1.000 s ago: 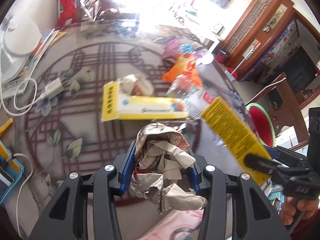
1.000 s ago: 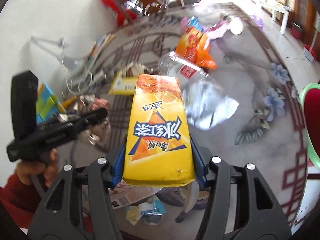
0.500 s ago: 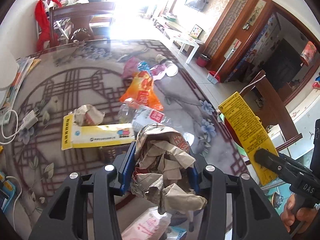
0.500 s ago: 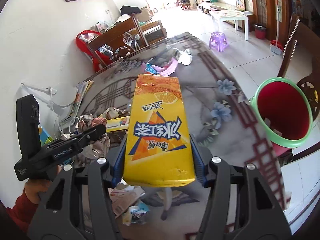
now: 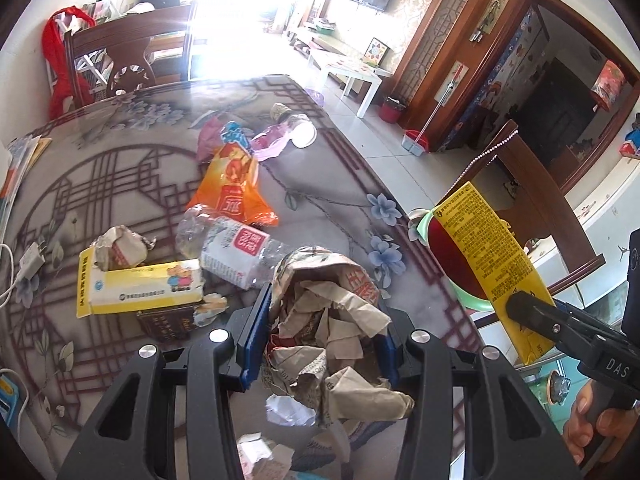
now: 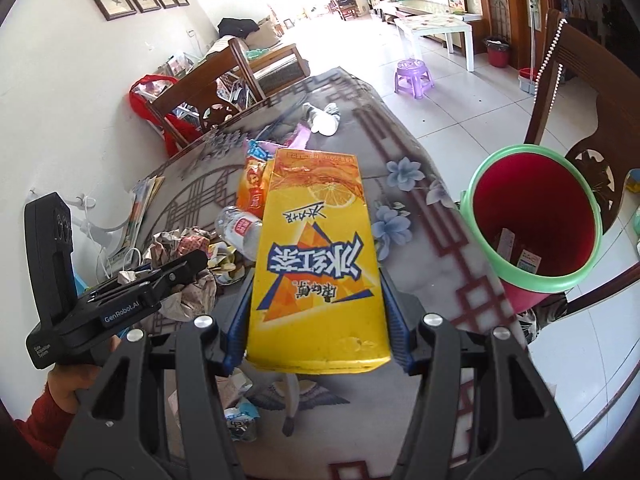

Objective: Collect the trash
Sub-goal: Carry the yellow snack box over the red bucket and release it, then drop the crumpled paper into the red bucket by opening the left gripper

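My right gripper (image 6: pixel 316 344) is clamped on a yellow iced-tea carton (image 6: pixel 316 264), held above the table's (image 6: pixel 460 280) right edge with the red bin (image 6: pixel 532 216) just off that edge, its green rim open toward me. My left gripper (image 5: pixel 320 344) is pinched around a crumpled newspaper wad (image 5: pixel 332 320), hovering over the table's near edge. To finish this well, I judge I should carry the carton right until it sits fully over the bin mouth, tilt its far end downward, and only then release, so it cannot catch the rim. The wad should follow, kept clear of the right gripper. A plastic bottle (image 5: pixel 236 252), orange snack bag (image 5: pixel 232 188) and yellow box (image 5: pixel 140 284) lie mid-table.
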